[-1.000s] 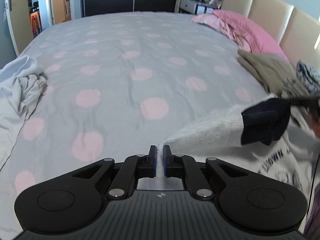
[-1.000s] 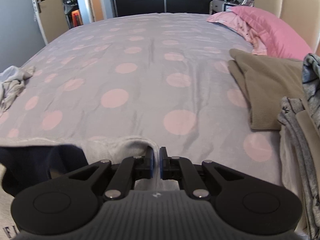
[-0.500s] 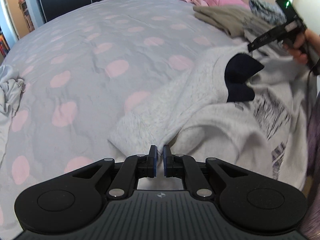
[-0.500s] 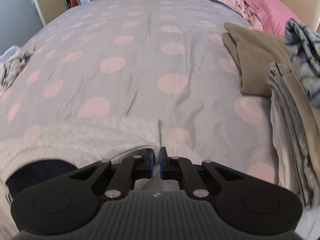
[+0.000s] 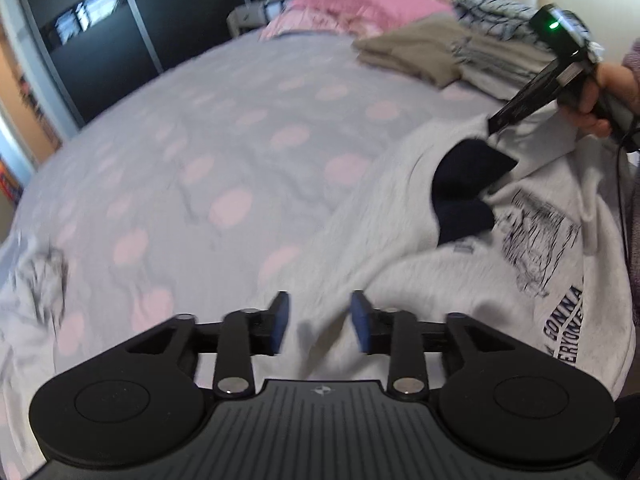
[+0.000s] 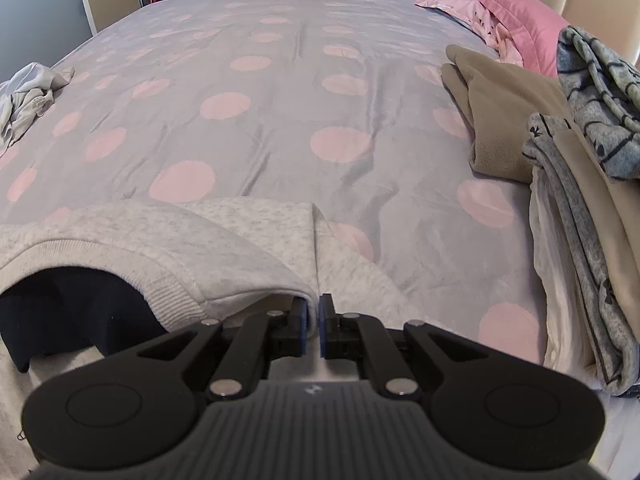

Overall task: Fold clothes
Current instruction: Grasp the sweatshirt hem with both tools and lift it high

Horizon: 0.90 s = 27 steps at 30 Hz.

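Note:
A light grey sweatshirt (image 5: 404,248) with a dark navy neck lining (image 5: 460,196) and dark print lies on the spotted bed cover, front up. My left gripper (image 5: 318,320) is open just above its sleeve and holds nothing. My right gripper (image 6: 313,320) is shut on the sweatshirt's shoulder (image 6: 248,236) next to the collar (image 6: 100,256). In the left wrist view the right gripper (image 5: 496,124) shows at the far right, held by a hand, pinching the fabric by the neck.
The grey cover with pink dots (image 6: 280,100) spans the bed. Folded clothes are stacked at the right: a tan piece (image 6: 504,112) and grey patterned ones (image 6: 592,128). Pink pillows (image 6: 516,12) lie by the headboard. A crumpled white garment (image 6: 28,96) lies at the left edge.
My left gripper has opened and let go of the sweatshirt sleeve, and its view has swung right. My right gripper stays shut on the shoulder, now lower on the bed.

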### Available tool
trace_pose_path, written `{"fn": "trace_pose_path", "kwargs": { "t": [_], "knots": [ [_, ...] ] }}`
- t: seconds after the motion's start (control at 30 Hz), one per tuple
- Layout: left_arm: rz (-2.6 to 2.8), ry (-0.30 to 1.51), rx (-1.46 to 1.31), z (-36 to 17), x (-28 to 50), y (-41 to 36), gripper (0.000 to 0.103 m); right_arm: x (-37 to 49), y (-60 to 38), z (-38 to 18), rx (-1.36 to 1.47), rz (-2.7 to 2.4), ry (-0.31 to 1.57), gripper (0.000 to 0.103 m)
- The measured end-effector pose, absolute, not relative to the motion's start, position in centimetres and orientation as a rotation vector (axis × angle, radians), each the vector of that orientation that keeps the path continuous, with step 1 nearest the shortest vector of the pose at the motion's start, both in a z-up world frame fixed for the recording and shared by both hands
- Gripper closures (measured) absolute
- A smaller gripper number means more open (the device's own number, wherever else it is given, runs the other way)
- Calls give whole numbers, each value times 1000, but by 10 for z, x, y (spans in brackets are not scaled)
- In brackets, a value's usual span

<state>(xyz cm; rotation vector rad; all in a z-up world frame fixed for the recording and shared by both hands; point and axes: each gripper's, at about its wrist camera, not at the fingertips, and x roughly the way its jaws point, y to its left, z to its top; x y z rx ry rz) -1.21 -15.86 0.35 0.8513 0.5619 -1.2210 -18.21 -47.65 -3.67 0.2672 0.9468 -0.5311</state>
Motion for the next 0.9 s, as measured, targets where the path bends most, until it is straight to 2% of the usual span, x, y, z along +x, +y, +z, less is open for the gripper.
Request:
{"fn": "trace_pose_path", "kwargs": {
  "t": [0.23, 0.33, 0.57, 0.6, 0.67, 0.73, 0.83, 0.9],
  "knots": [
    [-1224, 391, 1103, -23, -31, -179, 64, -185, -479, -37, 281, -520, 933, 97],
    [-1247, 385, 1205, -37, -34, -185, 72, -186, -480, -37, 285, -516, 930, 97],
    [-1199, 284, 1376, -70, -47, -196, 73, -185, -482, -37, 295, -507, 928, 97],
    [-1179, 284, 1380, -73, -46, -199, 75, -185, -483, -37, 295, -505, 928, 97],
    [-1161, 317, 1369, -75, -43, -205, 89, -186, -483, -37, 298, -492, 915, 96],
    [-1152, 381, 1325, -72, -36, -209, 97, -189, -483, -34, 293, -469, 891, 92],
    [-1150, 462, 1235, -63, -23, -210, 98, -194, -480, -30, 246, -434, 864, 90],
    [-1146, 475, 1214, -61, -19, -209, 99, -197, -475, -28, 172, -409, 856, 80]
  ]
}}
